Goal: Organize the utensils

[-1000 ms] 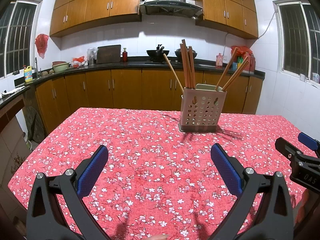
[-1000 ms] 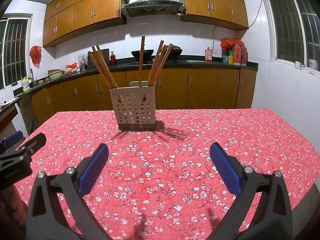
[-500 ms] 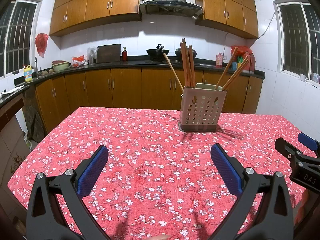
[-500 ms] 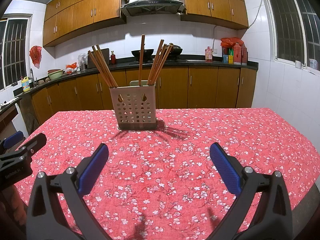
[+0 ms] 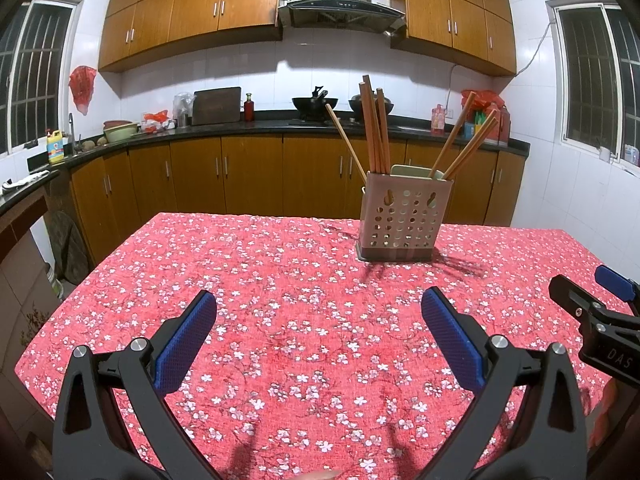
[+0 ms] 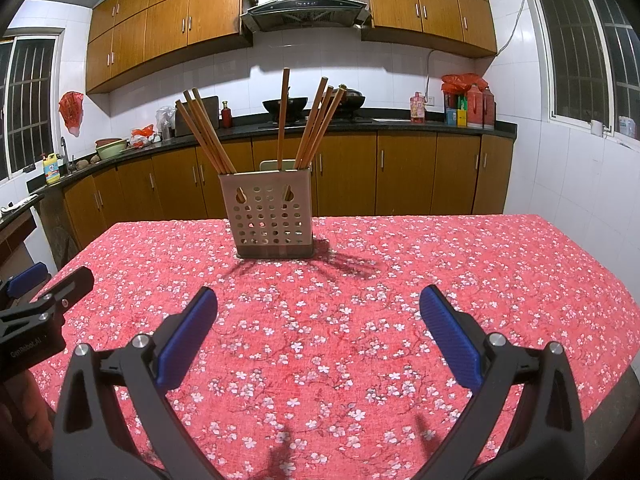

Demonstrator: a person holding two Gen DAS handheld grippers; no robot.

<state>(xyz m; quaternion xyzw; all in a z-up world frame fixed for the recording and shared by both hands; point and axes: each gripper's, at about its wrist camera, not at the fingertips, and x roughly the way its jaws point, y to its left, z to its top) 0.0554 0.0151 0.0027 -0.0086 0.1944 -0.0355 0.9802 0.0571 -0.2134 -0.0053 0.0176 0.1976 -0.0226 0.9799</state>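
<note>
A pale box with round holes (image 5: 405,216) stands upright on the red flowered tablecloth (image 5: 280,320), right of the middle in the left view and just left of the middle in the right view. Brown wooden chopsticks (image 6: 208,132) stick out of its top, leaning left, straight up and right. The left gripper (image 5: 320,336) fills the bottom of the frame, its blue pads (image 5: 186,340) wide apart, holding nothing, above the cloth. The right gripper (image 6: 318,332) is spread just as wide, empty too, well apart from the box.

Each hand-held gripper (image 5: 319,316) (image 6: 318,312) has black angular plastic arms with silver screws, textured blue finger pads (image 5: 185,342), and faint white lettering on its body.
</note>
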